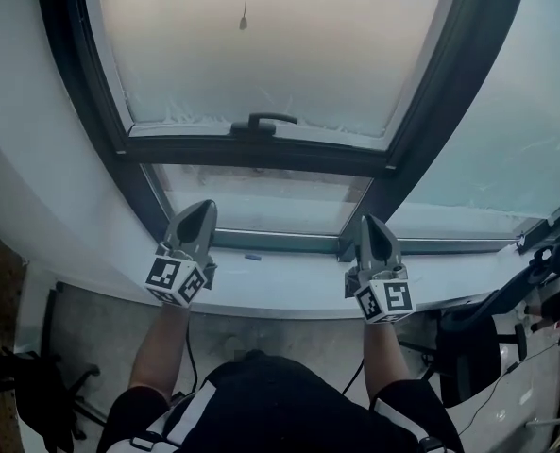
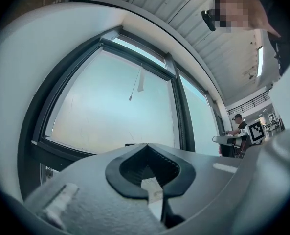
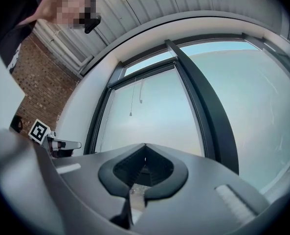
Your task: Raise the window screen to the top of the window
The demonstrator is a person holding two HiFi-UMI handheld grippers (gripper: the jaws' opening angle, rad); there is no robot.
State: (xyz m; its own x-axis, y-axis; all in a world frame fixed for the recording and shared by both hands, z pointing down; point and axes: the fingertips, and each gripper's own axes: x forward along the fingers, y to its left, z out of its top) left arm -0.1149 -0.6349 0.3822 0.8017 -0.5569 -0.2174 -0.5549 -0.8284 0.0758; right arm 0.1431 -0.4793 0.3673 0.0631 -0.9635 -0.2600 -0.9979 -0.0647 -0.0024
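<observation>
The window (image 1: pixel 280 55) has a dark frame and a pale, frosted-looking pane. A thin pull cord (image 1: pixel 245 17) hangs down in front of the pane from the top; it also shows in the left gripper view as the cord (image 2: pixel 134 87) and in the right gripper view as the cord (image 3: pixel 132 102). A dark handle (image 1: pixel 265 121) sits on the sash's lower bar. My left gripper (image 1: pixel 202 208) and right gripper (image 1: pixel 372 221) hover over the white sill (image 1: pixel 280 272), apart from the window. Both are shut with nothing between the jaws, as the left gripper (image 2: pixel 145 145) and right gripper (image 3: pixel 145 145) show in their own views.
A lower fixed pane (image 1: pixel 261 201) lies under the sash, and a second window (image 1: pixel 506 140) stands to the right. Office chairs stand at the lower left (image 1: pixel 34 385) and lower right (image 1: pixel 478 338). A person (image 2: pixel 238 129) stands at a desk far right. A brick wall (image 3: pixel 34 82) is at left.
</observation>
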